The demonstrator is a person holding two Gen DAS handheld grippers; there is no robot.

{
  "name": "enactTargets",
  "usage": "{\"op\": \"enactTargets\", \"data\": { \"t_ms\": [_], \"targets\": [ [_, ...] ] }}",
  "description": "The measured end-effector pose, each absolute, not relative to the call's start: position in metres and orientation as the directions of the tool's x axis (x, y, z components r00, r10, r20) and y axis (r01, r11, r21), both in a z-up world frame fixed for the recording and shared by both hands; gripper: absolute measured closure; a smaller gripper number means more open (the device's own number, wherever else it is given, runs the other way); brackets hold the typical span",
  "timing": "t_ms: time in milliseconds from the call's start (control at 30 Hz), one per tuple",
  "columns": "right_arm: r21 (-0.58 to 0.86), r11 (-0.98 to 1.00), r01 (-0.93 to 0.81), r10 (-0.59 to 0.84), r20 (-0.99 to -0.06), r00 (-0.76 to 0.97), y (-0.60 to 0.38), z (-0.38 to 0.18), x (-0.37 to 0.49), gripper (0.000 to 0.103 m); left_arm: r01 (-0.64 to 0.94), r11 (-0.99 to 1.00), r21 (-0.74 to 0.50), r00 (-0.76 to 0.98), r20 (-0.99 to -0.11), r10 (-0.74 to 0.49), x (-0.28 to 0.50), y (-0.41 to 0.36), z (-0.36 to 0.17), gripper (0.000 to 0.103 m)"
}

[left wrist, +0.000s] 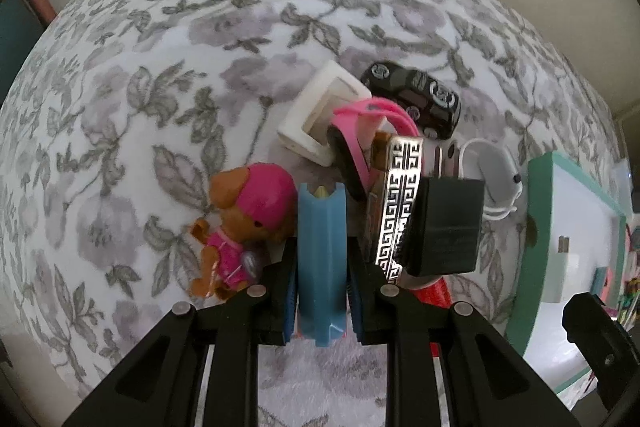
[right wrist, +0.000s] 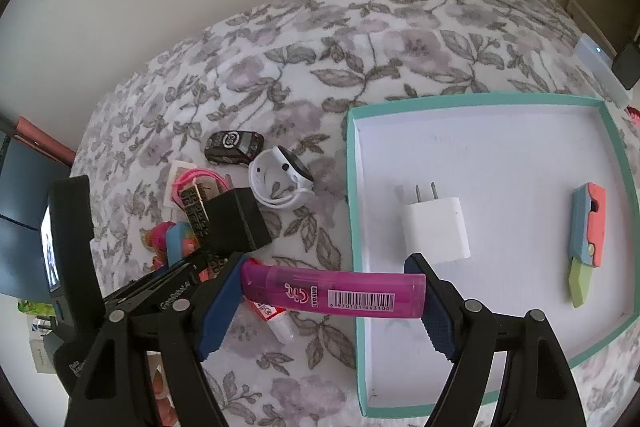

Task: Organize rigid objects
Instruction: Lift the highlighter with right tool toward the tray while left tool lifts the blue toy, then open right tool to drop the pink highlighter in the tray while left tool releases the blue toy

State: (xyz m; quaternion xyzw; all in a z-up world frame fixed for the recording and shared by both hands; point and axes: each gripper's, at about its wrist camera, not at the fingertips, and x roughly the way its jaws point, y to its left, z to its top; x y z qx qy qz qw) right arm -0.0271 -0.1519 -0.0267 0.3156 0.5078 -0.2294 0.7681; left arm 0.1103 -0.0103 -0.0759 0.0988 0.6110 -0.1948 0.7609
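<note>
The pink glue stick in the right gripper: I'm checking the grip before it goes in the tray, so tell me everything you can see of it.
The pink glue stick is a glossy, translucent magenta plastic cylinder with white printed lettering and a white barcode label. It lies crosswise, nearly level, clamped end to end by the right gripper, one blue pad on each end. It hangs over the near-left rim of the teal-edged tray.

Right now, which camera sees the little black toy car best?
The left wrist view: the small black toy car looks bigger there, with its wheels clear, behind the pink strap. The right wrist view shows it whole but smaller.
</note>
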Motion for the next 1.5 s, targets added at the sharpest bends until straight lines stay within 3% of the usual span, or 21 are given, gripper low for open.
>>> {"op": "enactTargets", "data": {
  "t_ms": [600,1500],
  "targets": [
    [0.252,0.673,0.695,-0.08,-0.91,0.408,-0.176,-0.004,-0.054,0.022,0.489,0.861,-0.14,0.289,-0.905,-0.312,0.074,-0.038,0.004,0.081],
    [0.174,0.408,0.896,-0.163,-0.952,0.259,-0.293,-0.029,-0.185,0.022,0.744,0.654,-0.137,0.104,-0.943,-0.315,-0.053,-0.168,-0.017,0.08]
  ]
}}
